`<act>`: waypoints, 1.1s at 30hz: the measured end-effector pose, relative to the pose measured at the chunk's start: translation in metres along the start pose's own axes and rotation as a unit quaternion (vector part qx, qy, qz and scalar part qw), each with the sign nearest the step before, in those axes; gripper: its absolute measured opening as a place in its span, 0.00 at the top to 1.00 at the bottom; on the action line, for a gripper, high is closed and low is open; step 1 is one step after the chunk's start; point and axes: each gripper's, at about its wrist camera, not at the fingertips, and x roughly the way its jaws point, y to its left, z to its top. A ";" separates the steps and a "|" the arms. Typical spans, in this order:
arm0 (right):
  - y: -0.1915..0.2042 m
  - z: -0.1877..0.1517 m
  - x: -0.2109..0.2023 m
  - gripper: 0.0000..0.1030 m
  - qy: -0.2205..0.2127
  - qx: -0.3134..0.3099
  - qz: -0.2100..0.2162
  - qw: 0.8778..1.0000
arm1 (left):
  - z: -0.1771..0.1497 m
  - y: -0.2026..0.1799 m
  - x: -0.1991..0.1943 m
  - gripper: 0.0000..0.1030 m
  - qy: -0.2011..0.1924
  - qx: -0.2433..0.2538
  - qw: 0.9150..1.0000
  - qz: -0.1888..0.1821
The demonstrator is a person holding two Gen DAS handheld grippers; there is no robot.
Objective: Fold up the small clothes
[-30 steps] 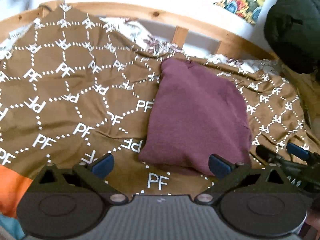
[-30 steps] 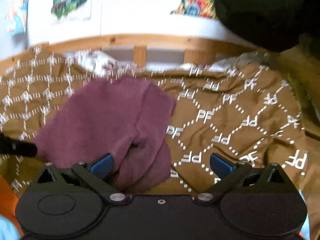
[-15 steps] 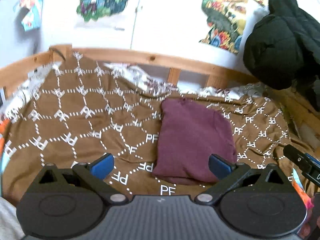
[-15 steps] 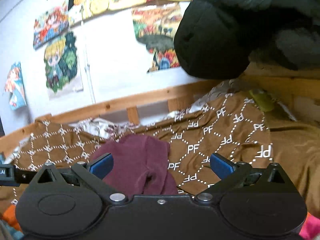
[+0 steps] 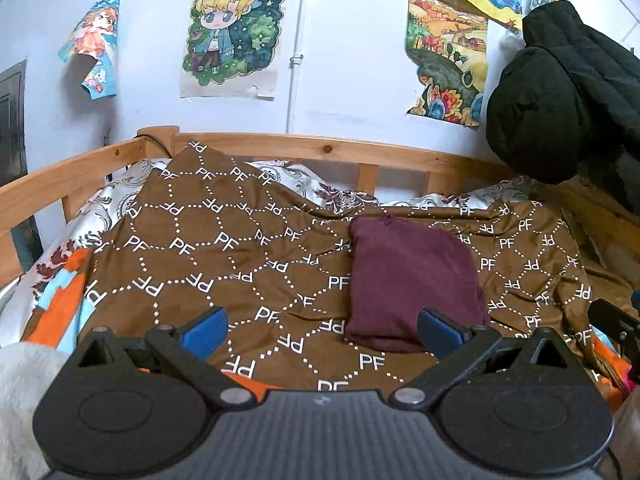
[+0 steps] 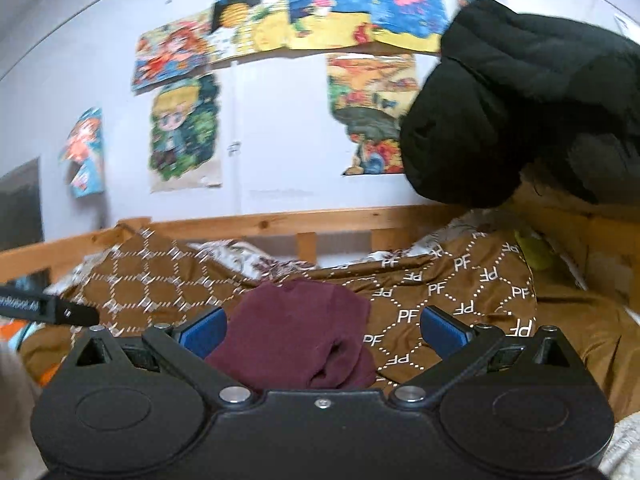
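The maroon garment (image 5: 412,280) lies folded into a compact rectangle on the brown patterned blanket (image 5: 240,264), right of the bed's middle and a little short of the far wooden rail (image 5: 320,148). In the left wrist view its edges look squared and flat, which suggests the folding is finished and the piece has been set there to rest. The right wrist view (image 6: 296,332) shows a looser lobe at the near right corner, probably a tucked sleeve or hem that bulges; whether it needs more smoothing is hard to judge. The left gripper (image 5: 322,330) has its blue pads spread wide with nothing between them, and it hangs above the near edge of the blanket, apart from the cloth. The right gripper (image 6: 324,330) is likewise spread wide and empty, held off the garment, with its view tilted up toward the wall, which fits hands pulled clear of a completed fold. In the right wrist view a finger of the left tool shows at the far left edge. Under the blanket a floral sheet (image 5: 120,200) shows near the rail, and an orange and blue cloth (image 5: 60,312) lies at the near left. A black padded jacket (image 5: 560,92) hangs at the far right, out of the working area, and drawings (image 5: 234,36) cover the wall.
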 end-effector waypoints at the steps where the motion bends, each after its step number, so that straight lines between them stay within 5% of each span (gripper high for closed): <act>1: 0.003 -0.001 -0.004 0.00 -0.002 -0.006 0.000 1.000 | -0.002 0.001 -0.002 0.01 -0.001 0.000 1.000 -0.002; 13: 0.007 -0.007 0.005 0.00 0.043 -0.013 -0.026 0.999 | -0.016 -0.007 0.004 0.01 0.027 0.027 0.999 -0.002; 33: 0.006 -0.008 0.008 0.00 0.049 -0.011 -0.027 0.998 | -0.017 -0.008 0.006 0.01 0.031 0.030 0.999 -0.002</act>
